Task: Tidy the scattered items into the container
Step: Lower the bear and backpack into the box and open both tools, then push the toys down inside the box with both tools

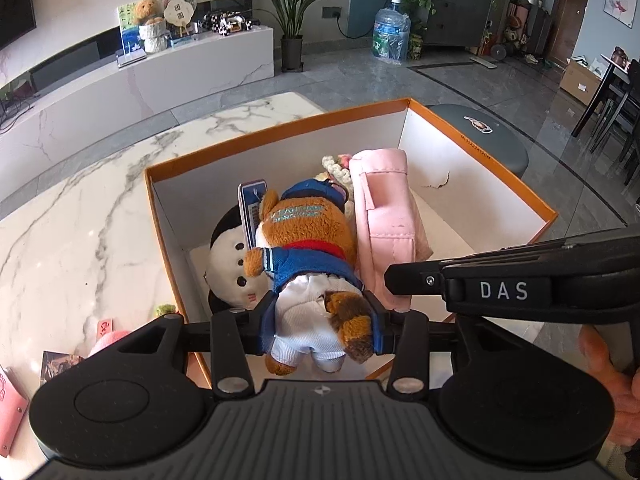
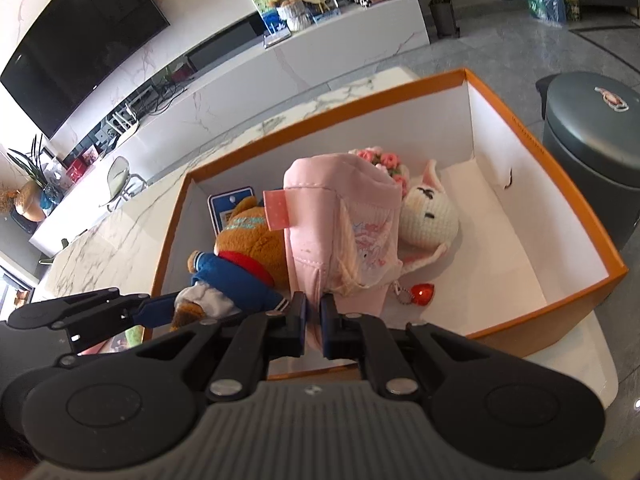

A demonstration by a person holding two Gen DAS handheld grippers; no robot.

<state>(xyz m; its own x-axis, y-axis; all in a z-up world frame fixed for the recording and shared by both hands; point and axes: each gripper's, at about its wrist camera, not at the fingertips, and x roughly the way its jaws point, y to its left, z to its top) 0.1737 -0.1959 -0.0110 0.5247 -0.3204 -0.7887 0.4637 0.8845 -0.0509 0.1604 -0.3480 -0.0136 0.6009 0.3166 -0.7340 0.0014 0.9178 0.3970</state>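
An orange-rimmed box [image 1: 280,118] [image 2: 320,112] with white walls stands on the marble table [image 1: 80,220]. My left gripper [image 1: 324,320] is shut on the lower body of a brown plush toy [image 1: 308,236] in a blue jacket and white trousers, which hangs head-down over the box. My right gripper [image 2: 314,320] is shut on the edge of a pink cap [image 2: 340,220] that reaches into the box beside the plush toy [image 2: 244,240]. Inside lie a white snowman plush [image 1: 228,264], a blue card [image 1: 252,208], a crocheted bunny [image 2: 430,216], crocheted flowers [image 2: 384,160] and a red heart keyring [image 2: 424,291].
Left of the box, near the table's front edge, lie pink items [image 1: 108,336], a picture card [image 1: 60,364] and a pink card [image 1: 10,396]. A grey round bin [image 2: 592,128] stands on the floor just beyond the box. A hand [image 1: 608,368] holds the right gripper.
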